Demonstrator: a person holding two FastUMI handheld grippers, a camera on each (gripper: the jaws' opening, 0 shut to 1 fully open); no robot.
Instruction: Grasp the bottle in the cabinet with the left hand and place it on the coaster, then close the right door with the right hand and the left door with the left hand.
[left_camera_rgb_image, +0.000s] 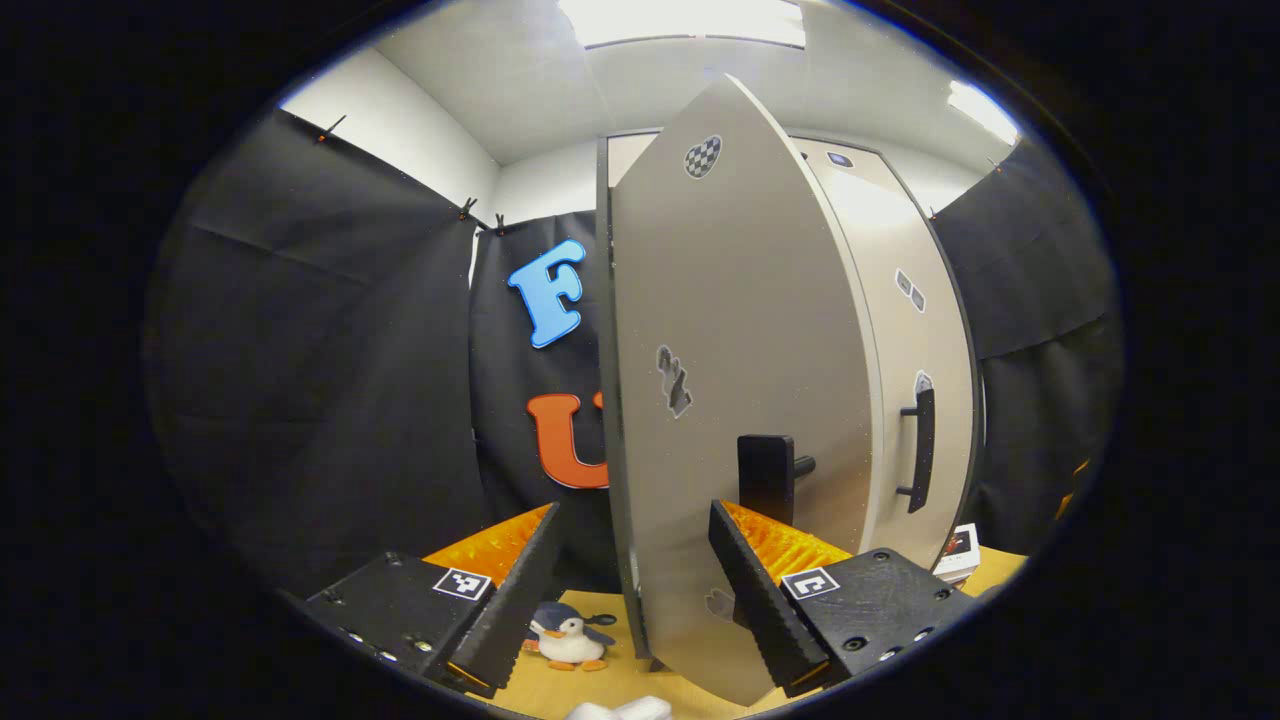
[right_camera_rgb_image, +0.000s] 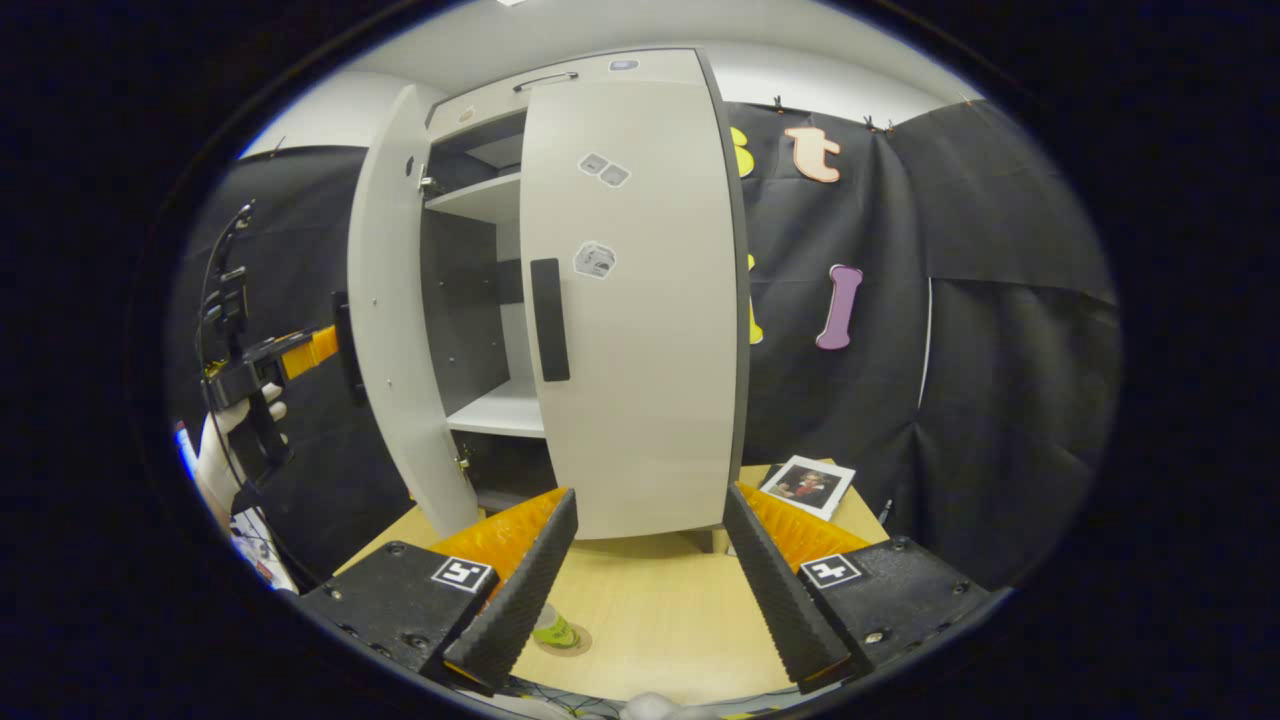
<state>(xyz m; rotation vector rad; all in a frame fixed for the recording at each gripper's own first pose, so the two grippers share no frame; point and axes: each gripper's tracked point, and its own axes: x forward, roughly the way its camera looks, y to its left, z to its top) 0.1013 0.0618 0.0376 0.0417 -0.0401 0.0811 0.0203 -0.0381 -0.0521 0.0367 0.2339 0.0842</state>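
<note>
The left hand-held gripper (left_camera_rgb_image: 630, 590) is wide open around the edge of the half-open left door (left_camera_rgb_image: 740, 400), holding nothing. The right hand-held gripper (right_camera_rgb_image: 650, 590) is open and empty before the closed right door (right_camera_rgb_image: 635, 300). The bottle (right_camera_rgb_image: 553, 628) stands on the coaster (right_camera_rgb_image: 575, 640) on the table (right_camera_rgb_image: 660, 610)

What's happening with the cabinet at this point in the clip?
A person is closing the cabinet. The right door sits shut, while the left door stands open, edge-on between the open fingers of the left gripper, near its handle. The right gripper hangs open in front of the cabinet. The bottle stands on the coaster on the table.
</note>
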